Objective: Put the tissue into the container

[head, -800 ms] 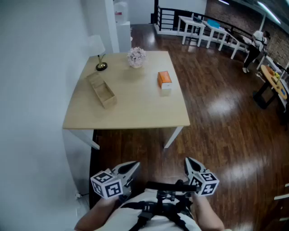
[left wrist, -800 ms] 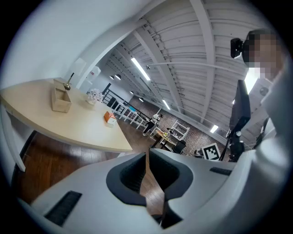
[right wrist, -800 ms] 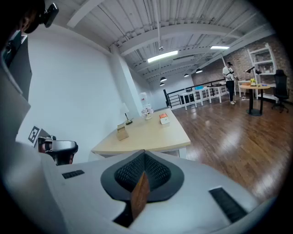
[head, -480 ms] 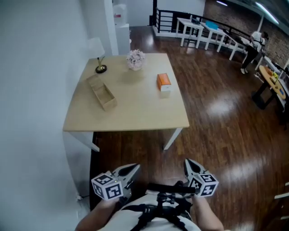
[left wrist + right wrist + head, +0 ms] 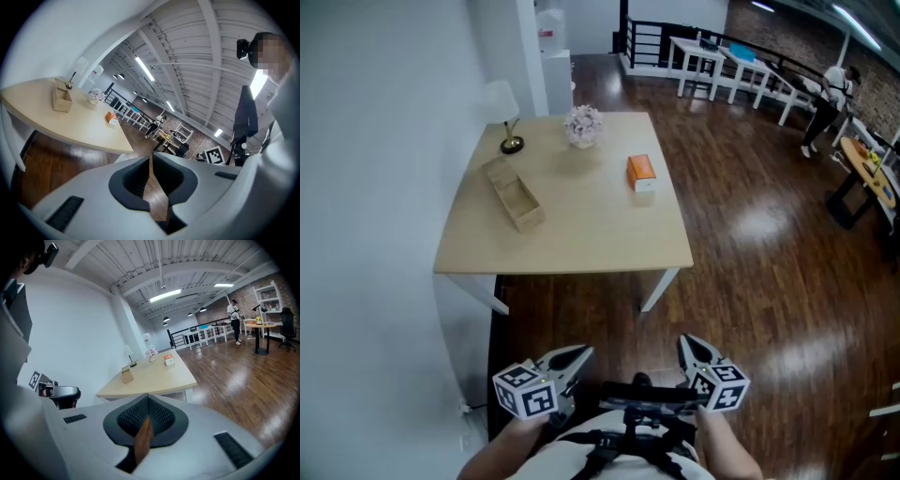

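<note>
While the left gripper (image 5: 580, 357) and the right gripper (image 5: 686, 345) hover short of the desk (image 5: 581, 230) — fingers pressed together, empty — the orange tissue pack (image 5: 642, 172) lies on it, apart from the wooden container (image 5: 525, 217).

Wall: plain white wall (image 5: 375, 169) fills the left of the head view; a brick wall (image 5: 867, 52) runs along the upper right corner
Floor: dark glossy wood floor (image 5: 769, 272), with pale patches of reflected light right of centre
Table: light wood table (image 5: 581, 225) on white legs, centre of the frame, its left side next to the white wall
Lamp: small table lamp (image 5: 499, 94) with a white shade, on the table's far left corner
Railing: black railing (image 5: 652, 37), top centre
Far furniture: row of white tables (image 5: 717, 58), upper right
Ceiling: white ribbed ceiling (image 5: 154, 261) with beams, top of the right gripper view
Light: lit strip lights (image 5: 166, 295) under the ceiling
</note>
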